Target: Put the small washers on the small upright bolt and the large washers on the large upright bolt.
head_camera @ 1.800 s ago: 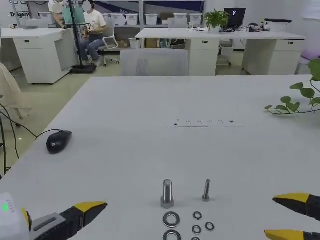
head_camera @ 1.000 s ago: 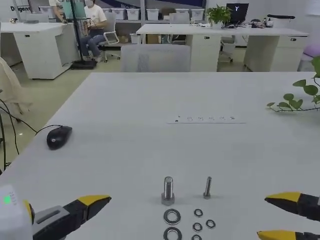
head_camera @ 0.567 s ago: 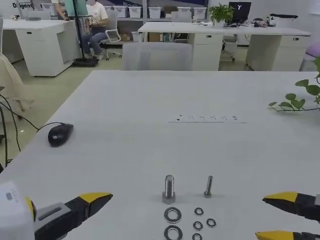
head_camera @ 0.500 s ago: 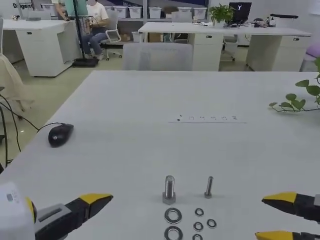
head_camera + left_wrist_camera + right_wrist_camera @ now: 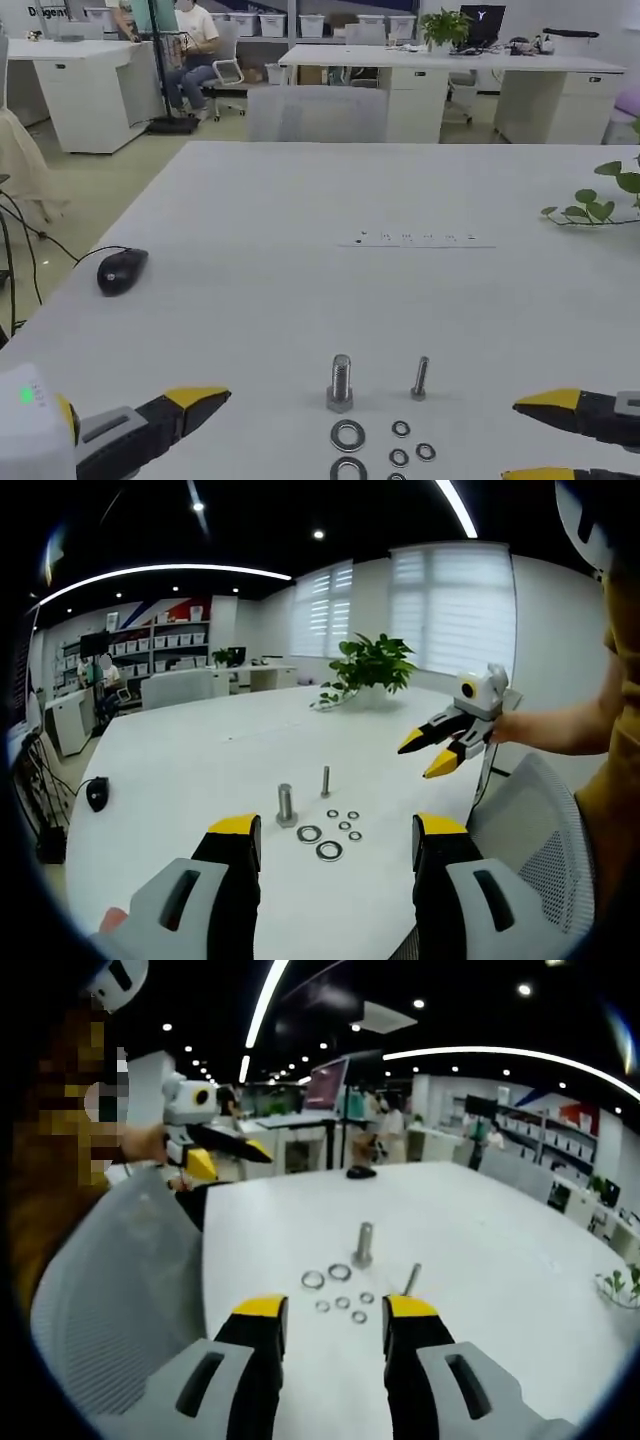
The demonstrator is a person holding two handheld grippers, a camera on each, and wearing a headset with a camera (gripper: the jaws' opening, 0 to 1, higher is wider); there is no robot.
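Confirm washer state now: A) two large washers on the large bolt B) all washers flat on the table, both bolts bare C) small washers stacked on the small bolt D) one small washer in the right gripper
B: large washers and small washers lie flat on the table by the bare large upright bolt and small upright bolt; left gripper and right gripper open, empty.

Large bolt (image 5: 340, 383), small bolt (image 5: 420, 378) upright; washers (image 5: 335, 436) flat beside.
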